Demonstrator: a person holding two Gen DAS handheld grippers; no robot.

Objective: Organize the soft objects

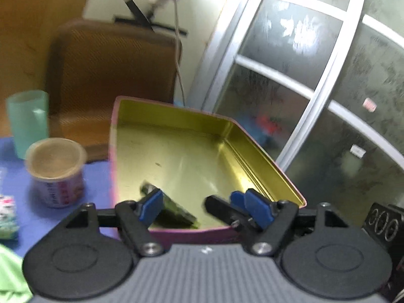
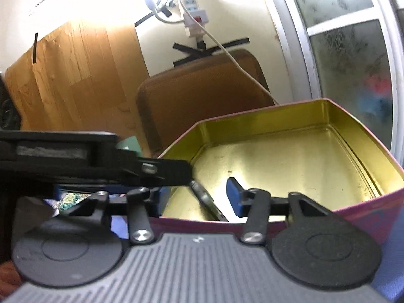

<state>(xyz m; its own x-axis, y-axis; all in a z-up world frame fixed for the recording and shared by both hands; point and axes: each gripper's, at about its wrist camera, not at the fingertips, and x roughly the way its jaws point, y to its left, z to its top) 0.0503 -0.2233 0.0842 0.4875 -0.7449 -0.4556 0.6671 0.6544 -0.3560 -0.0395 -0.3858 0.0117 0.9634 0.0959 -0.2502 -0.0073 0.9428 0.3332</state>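
I hold both claws spread over the tin (image 1: 176, 151) on the blue worktop (image 1: 15, 176), left claw (image 1: 204, 207) and right claw (image 2: 194, 199) empty, a dark packet (image 1: 176, 214) inside; next, I judge, fetch soft items gently.

Dark green packet (image 1: 174, 212) lying flat in open gold-lined tin (image 1: 192, 151).

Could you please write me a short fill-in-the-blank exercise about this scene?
1. The tin has a pink outside and a ____ inside.
2. Left of the tin, the yogurt cup stands on a ____ cloth.
3. The mug behind the yogurt cup is ____.
4. The left hand-held gripper has ____ pads.

Missing words: gold; blue; green; blue
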